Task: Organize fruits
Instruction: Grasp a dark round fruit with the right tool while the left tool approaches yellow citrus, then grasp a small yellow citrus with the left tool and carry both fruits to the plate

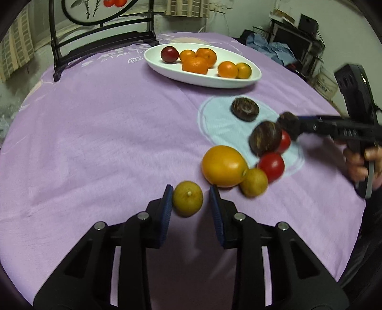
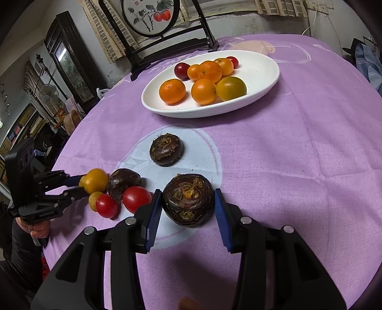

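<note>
**Both claws straddle fruit low in the frame, dish waits above**

While our left gripper [image 1: 191, 199] stands spread at the bottom centre of the left wrist view, a small yellow-green citrus [image 1: 188, 201] sits between its blue pads [image 1: 167, 209]; the left pad looks to touch the fruit and the right one stands just off it, so we cannot call it clamped. Just up and to the right lie a large orange-yellow fruit [image 1: 223, 165], a second small yellow-green citrus [image 1: 253, 182] touching it, and a red tomato [image 1: 271, 166]. Beyond them a dark water chestnut [image 1: 265, 141] partly covers another tomato [image 1: 284, 142].

At the bottom centre of the right wrist view our right gripper [image 2: 187, 209] is likewise released, its jaws parted around a big water chestnut [image 2: 188, 199], with a sliver of gap on each side. Another chestnut [image 2: 166, 149] lies above it on the pale blue patch [image 2: 203, 143] of the purple tablecloth [image 2: 298, 155].

In the upper middle of both views sits the white oval dish [image 2: 262, 71], holding several oranges [image 2: 172, 91], a greenish orange [image 2: 231, 88] and a dark red plum [image 2: 181, 70]. A dark framed screen [image 2: 152, 16] painted with red fruit stands beyond it.
</note>
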A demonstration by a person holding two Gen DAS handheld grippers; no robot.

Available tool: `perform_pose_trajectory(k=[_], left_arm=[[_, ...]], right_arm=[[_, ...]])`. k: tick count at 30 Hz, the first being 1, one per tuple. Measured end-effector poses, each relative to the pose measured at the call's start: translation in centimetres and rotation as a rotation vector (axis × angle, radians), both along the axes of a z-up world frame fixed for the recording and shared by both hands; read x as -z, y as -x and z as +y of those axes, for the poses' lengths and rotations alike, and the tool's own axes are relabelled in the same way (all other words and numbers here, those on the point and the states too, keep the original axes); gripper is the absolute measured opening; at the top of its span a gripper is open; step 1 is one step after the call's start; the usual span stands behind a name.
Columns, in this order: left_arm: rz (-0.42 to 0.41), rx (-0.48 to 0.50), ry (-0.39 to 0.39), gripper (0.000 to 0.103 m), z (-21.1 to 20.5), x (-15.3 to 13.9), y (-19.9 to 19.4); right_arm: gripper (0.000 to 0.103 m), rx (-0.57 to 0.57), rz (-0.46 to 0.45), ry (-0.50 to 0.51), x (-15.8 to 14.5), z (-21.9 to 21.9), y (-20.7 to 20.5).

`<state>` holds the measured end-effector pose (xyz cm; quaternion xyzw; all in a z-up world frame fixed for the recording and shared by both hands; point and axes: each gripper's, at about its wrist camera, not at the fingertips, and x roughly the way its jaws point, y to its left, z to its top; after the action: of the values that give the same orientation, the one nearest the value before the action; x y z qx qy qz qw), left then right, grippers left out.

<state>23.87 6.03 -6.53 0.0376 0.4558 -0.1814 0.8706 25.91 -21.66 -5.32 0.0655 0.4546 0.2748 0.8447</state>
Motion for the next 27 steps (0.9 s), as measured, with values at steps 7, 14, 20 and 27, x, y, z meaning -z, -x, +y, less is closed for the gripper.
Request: perform_pose_trajectory(k=[7,14,20,27], left_arm=[[-0.008,-0.042,0.0,0.025,0.4,-0.2,1.4],[-0.096,-0.121,0.125,0.025,1.3,-3.1,1.6],[-0.193,-0.108,0.196,0.025,-2.3,-7.7,-4.2],[-0.142,-0.113,0.141,0.025,-6.2,-7.5,-14.3]], right_arm=[[0.044,-0.01,-0.025,0.0,-0.4,0.2,0.4],[0.044,-0.025,-0.105,-0.034,-1.9,0.5,0.5],[0.044,0.099,-0.235,-0.068,-5.2,0.3,-4.0],[0.044,0.194,-0.201,-0.074,-3.9,0.1,-11.7]])
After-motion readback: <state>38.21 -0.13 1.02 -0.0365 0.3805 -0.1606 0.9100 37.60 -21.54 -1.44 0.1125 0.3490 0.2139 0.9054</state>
